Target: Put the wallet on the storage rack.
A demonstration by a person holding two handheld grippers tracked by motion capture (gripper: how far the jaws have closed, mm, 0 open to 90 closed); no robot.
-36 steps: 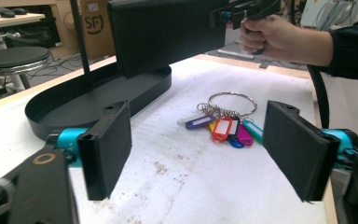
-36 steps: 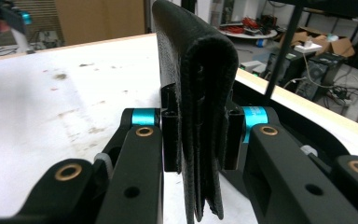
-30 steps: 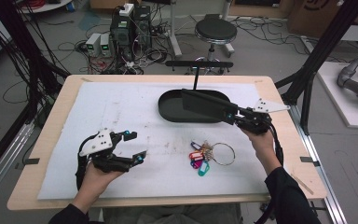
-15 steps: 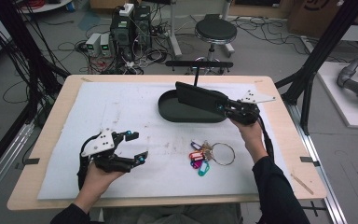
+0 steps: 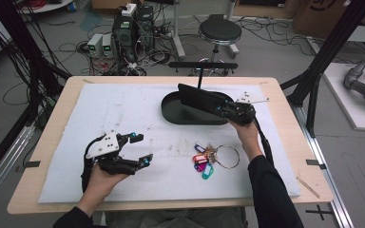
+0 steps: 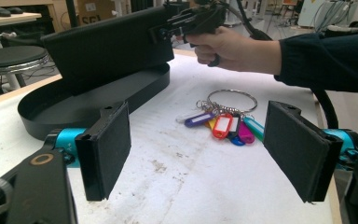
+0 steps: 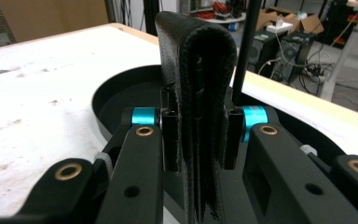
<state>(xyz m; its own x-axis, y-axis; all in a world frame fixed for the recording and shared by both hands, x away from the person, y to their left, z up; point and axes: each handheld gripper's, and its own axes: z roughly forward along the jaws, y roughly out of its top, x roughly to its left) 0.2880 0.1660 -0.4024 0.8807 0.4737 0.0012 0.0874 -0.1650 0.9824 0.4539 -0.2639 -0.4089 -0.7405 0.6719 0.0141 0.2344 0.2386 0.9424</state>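
While the left gripper (image 5: 140,149) gapes wide, the right gripper's (image 7: 199,135) jaws clamp the black wallet (image 7: 196,93) above the tray (image 5: 171,111).

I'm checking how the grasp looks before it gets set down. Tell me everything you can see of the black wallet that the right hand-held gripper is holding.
The black wallet is a flat, folded, leather-like case with a grained surface and a rounded fold, its layered edges visible in the right gripper view. The right hand-held gripper is clamped on one end, a pad on each face. It is held on edge, lifted and tilted over the black oval tray; whether its lower edge touches the tray cannot be told.
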